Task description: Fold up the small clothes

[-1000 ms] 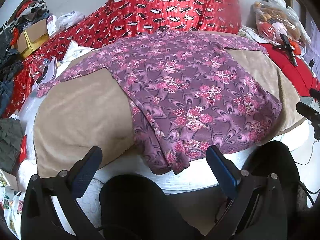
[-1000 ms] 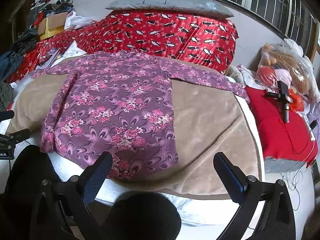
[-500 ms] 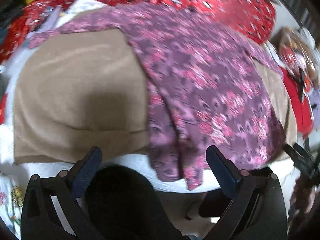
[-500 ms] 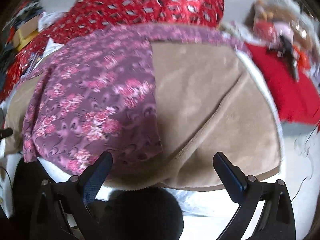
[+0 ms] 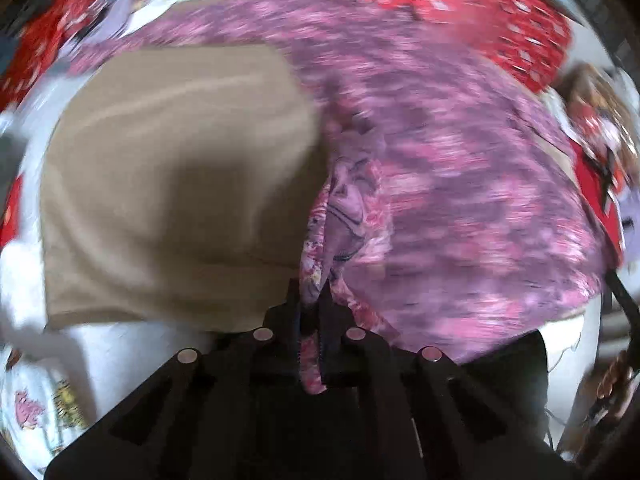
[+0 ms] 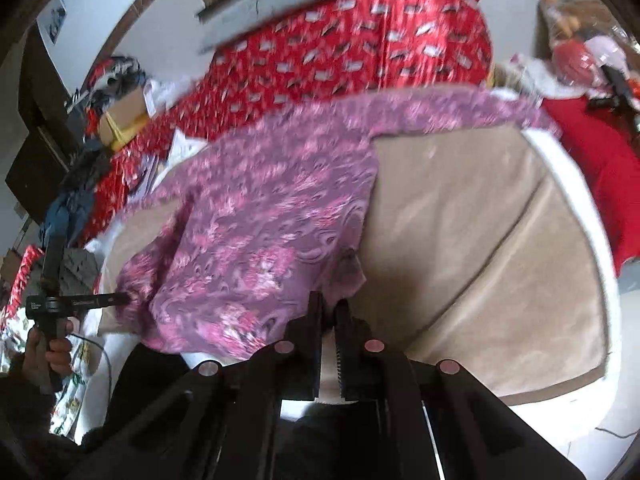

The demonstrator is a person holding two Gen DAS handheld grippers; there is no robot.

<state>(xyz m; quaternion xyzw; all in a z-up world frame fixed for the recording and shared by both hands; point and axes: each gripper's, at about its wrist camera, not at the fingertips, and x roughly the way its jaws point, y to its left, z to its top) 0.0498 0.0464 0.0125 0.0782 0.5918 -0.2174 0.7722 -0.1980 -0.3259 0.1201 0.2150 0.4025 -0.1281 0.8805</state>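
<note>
**Both grippers clamped on shirt hem**

Left gripper (image 5: 311, 312): jaws closed to a narrow gap with the near hem corner of the purple floral shirt (image 5: 440, 168) pinched between them; fabric bunches up from the tips and a strip hangs down between the fingers.

Right gripper (image 6: 329, 312): jaws nearly together, tips at the shirt's (image 6: 256, 232) other near hem corner. Fabric edge sits right at the tips and looks pinched, white showing in the slit lower down.

Shirt lies spread over a tan blanket (image 5: 168, 168) on the bed, hem toward the cameras, one sleeve running along the far edge of the blanket (image 6: 480, 240) in the right view. White mattress edge (image 6: 576, 208) rims the blanket.

Right view also catches the left gripper (image 6: 116, 300) from the side at the shirt's left corner, with the person's left hand (image 6: 48, 354) on its handle.

Red patterned bedding (image 6: 352, 52) behind the shirt. Red cloth (image 6: 592, 148) to the right. Both views motion-blurred, so finer detail is unreadable.
</note>
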